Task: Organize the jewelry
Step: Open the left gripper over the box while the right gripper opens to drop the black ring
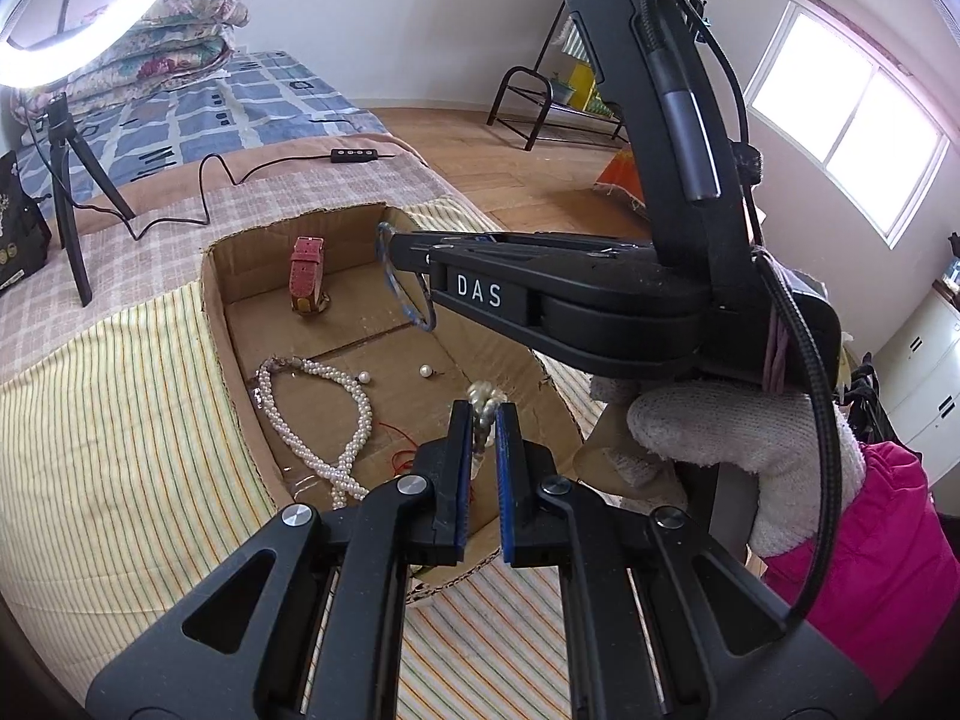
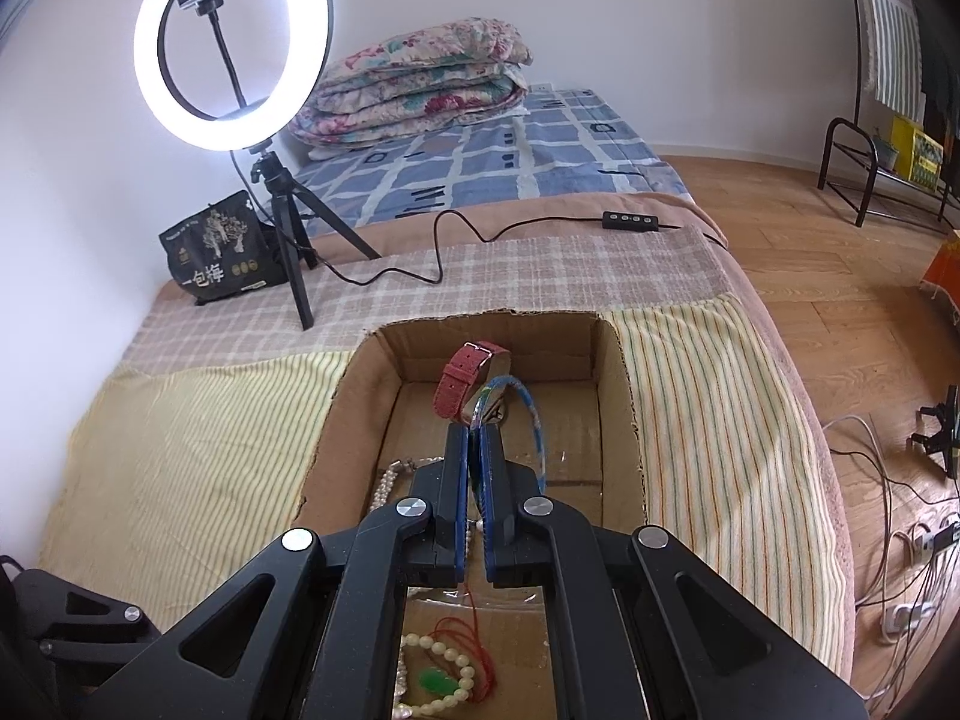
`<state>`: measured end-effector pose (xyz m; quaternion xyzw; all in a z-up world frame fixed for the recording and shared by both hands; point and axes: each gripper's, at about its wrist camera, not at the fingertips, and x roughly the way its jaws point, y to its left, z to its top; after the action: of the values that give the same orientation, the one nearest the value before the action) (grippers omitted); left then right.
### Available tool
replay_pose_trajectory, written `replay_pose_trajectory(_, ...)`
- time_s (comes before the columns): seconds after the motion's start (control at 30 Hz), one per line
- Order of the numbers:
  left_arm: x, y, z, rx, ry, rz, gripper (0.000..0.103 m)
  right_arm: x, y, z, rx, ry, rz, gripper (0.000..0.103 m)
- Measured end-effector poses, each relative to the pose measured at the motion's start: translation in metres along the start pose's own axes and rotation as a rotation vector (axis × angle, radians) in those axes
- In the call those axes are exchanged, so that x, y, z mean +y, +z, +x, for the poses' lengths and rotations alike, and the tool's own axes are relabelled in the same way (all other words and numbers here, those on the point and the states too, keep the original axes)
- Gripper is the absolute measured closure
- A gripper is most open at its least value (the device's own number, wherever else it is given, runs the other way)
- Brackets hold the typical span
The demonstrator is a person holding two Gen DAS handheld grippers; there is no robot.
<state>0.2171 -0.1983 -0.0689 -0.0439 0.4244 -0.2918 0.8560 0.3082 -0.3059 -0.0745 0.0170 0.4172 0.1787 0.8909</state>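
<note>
Box [image 1: 240, 312]: my landmark, cardboard, on bed.
Left gripper [image 1: 483, 420]: I pinch silvery trinket [image 1: 483, 405] over box.
Right gripper [image 2: 477, 438]: I clamp blue bangle [image 2: 528, 414] above box.

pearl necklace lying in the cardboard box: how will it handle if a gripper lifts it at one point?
The pearl necklace lies in a loose crossed loop on the cardboard box floor, so it is probably floppy and would drape from one grip point. Its small round glossy beads may slip between flat pads. If dragged, it would likely snake and could nudge the loose pearl.
</note>
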Motion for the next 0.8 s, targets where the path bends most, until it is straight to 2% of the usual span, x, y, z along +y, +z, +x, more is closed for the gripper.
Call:
replay_pose_trajectory(0.2,0.000,0.001,-0.001,0.007,0.006,0.006,0.098,0.001,0.000,0.000,-0.001,-0.005,-0.006,0.100)
replay_pose_trajectory(0.27,0.000,0.001,0.000,0.013,0.016,0.005,0.098,0.001,0.000,0.001,0.002,-0.017,-0.006,0.094)
replay_pose_trajectory(0.33,0.000,0.001,0.000,0.015,0.022,0.010,0.098,0.000,0.000,0.000,0.002,-0.024,-0.005,0.085)
replay_pose_trajectory(0.4,0.000,0.000,-0.001,0.015,0.030,0.015,0.097,0.001,0.000,-0.001,-0.002,-0.029,-0.007,0.082)
replay_pose_trajectory(0.47,0.000,0.000,-0.003,0.010,0.035,0.017,0.085,0.002,0.001,-0.003,-0.005,-0.033,-0.008,0.081)
replay_pose_trajectory(0.5,0.001,0.000,-0.005,0.005,0.038,0.019,0.082,0.003,0.002,-0.005,-0.008,-0.036,-0.010,0.079)
replay_pose_trajectory(0.6,0.002,0.000,-0.011,-0.006,0.046,0.022,0.081,0.006,0.002,-0.010,-0.025,-0.054,-0.013,0.056)
replay_pose_trajectory(0.8,0.004,-0.001,-0.029,-0.036,0.070,0.032,0.081,0.014,0.002,-0.024,-0.049,-0.087,-0.026,0.054)
